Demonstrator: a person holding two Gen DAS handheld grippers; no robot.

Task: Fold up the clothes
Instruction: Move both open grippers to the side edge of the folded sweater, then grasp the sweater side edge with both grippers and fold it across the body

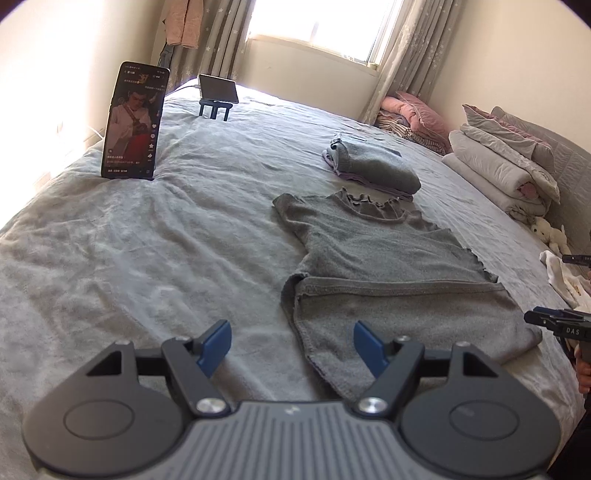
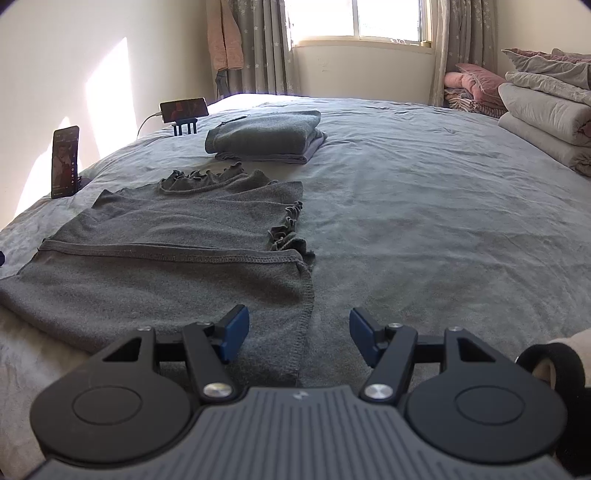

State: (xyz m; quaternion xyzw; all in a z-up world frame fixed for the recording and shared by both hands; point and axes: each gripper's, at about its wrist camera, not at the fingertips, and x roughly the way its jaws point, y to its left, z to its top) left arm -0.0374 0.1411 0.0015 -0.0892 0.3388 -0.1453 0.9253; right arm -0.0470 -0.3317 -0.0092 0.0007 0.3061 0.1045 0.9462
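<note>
On bed [image 1: 110,240]: grey top [image 1: 369,254] flat | both grippers wide apart, empty

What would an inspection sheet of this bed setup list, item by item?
Surface: bed with a grey cover, wrinkled.
Job's things: grey top lying flat, partly folded; folded stack beyond it.
Clutter: upright phone; second phone on a stand; piled bedding.
Grippers: left gripper open, empty; right gripper open, empty.
Cables: white cable into the second phone.
Surroundings: window, curtains, pink garment hanging.
</note>
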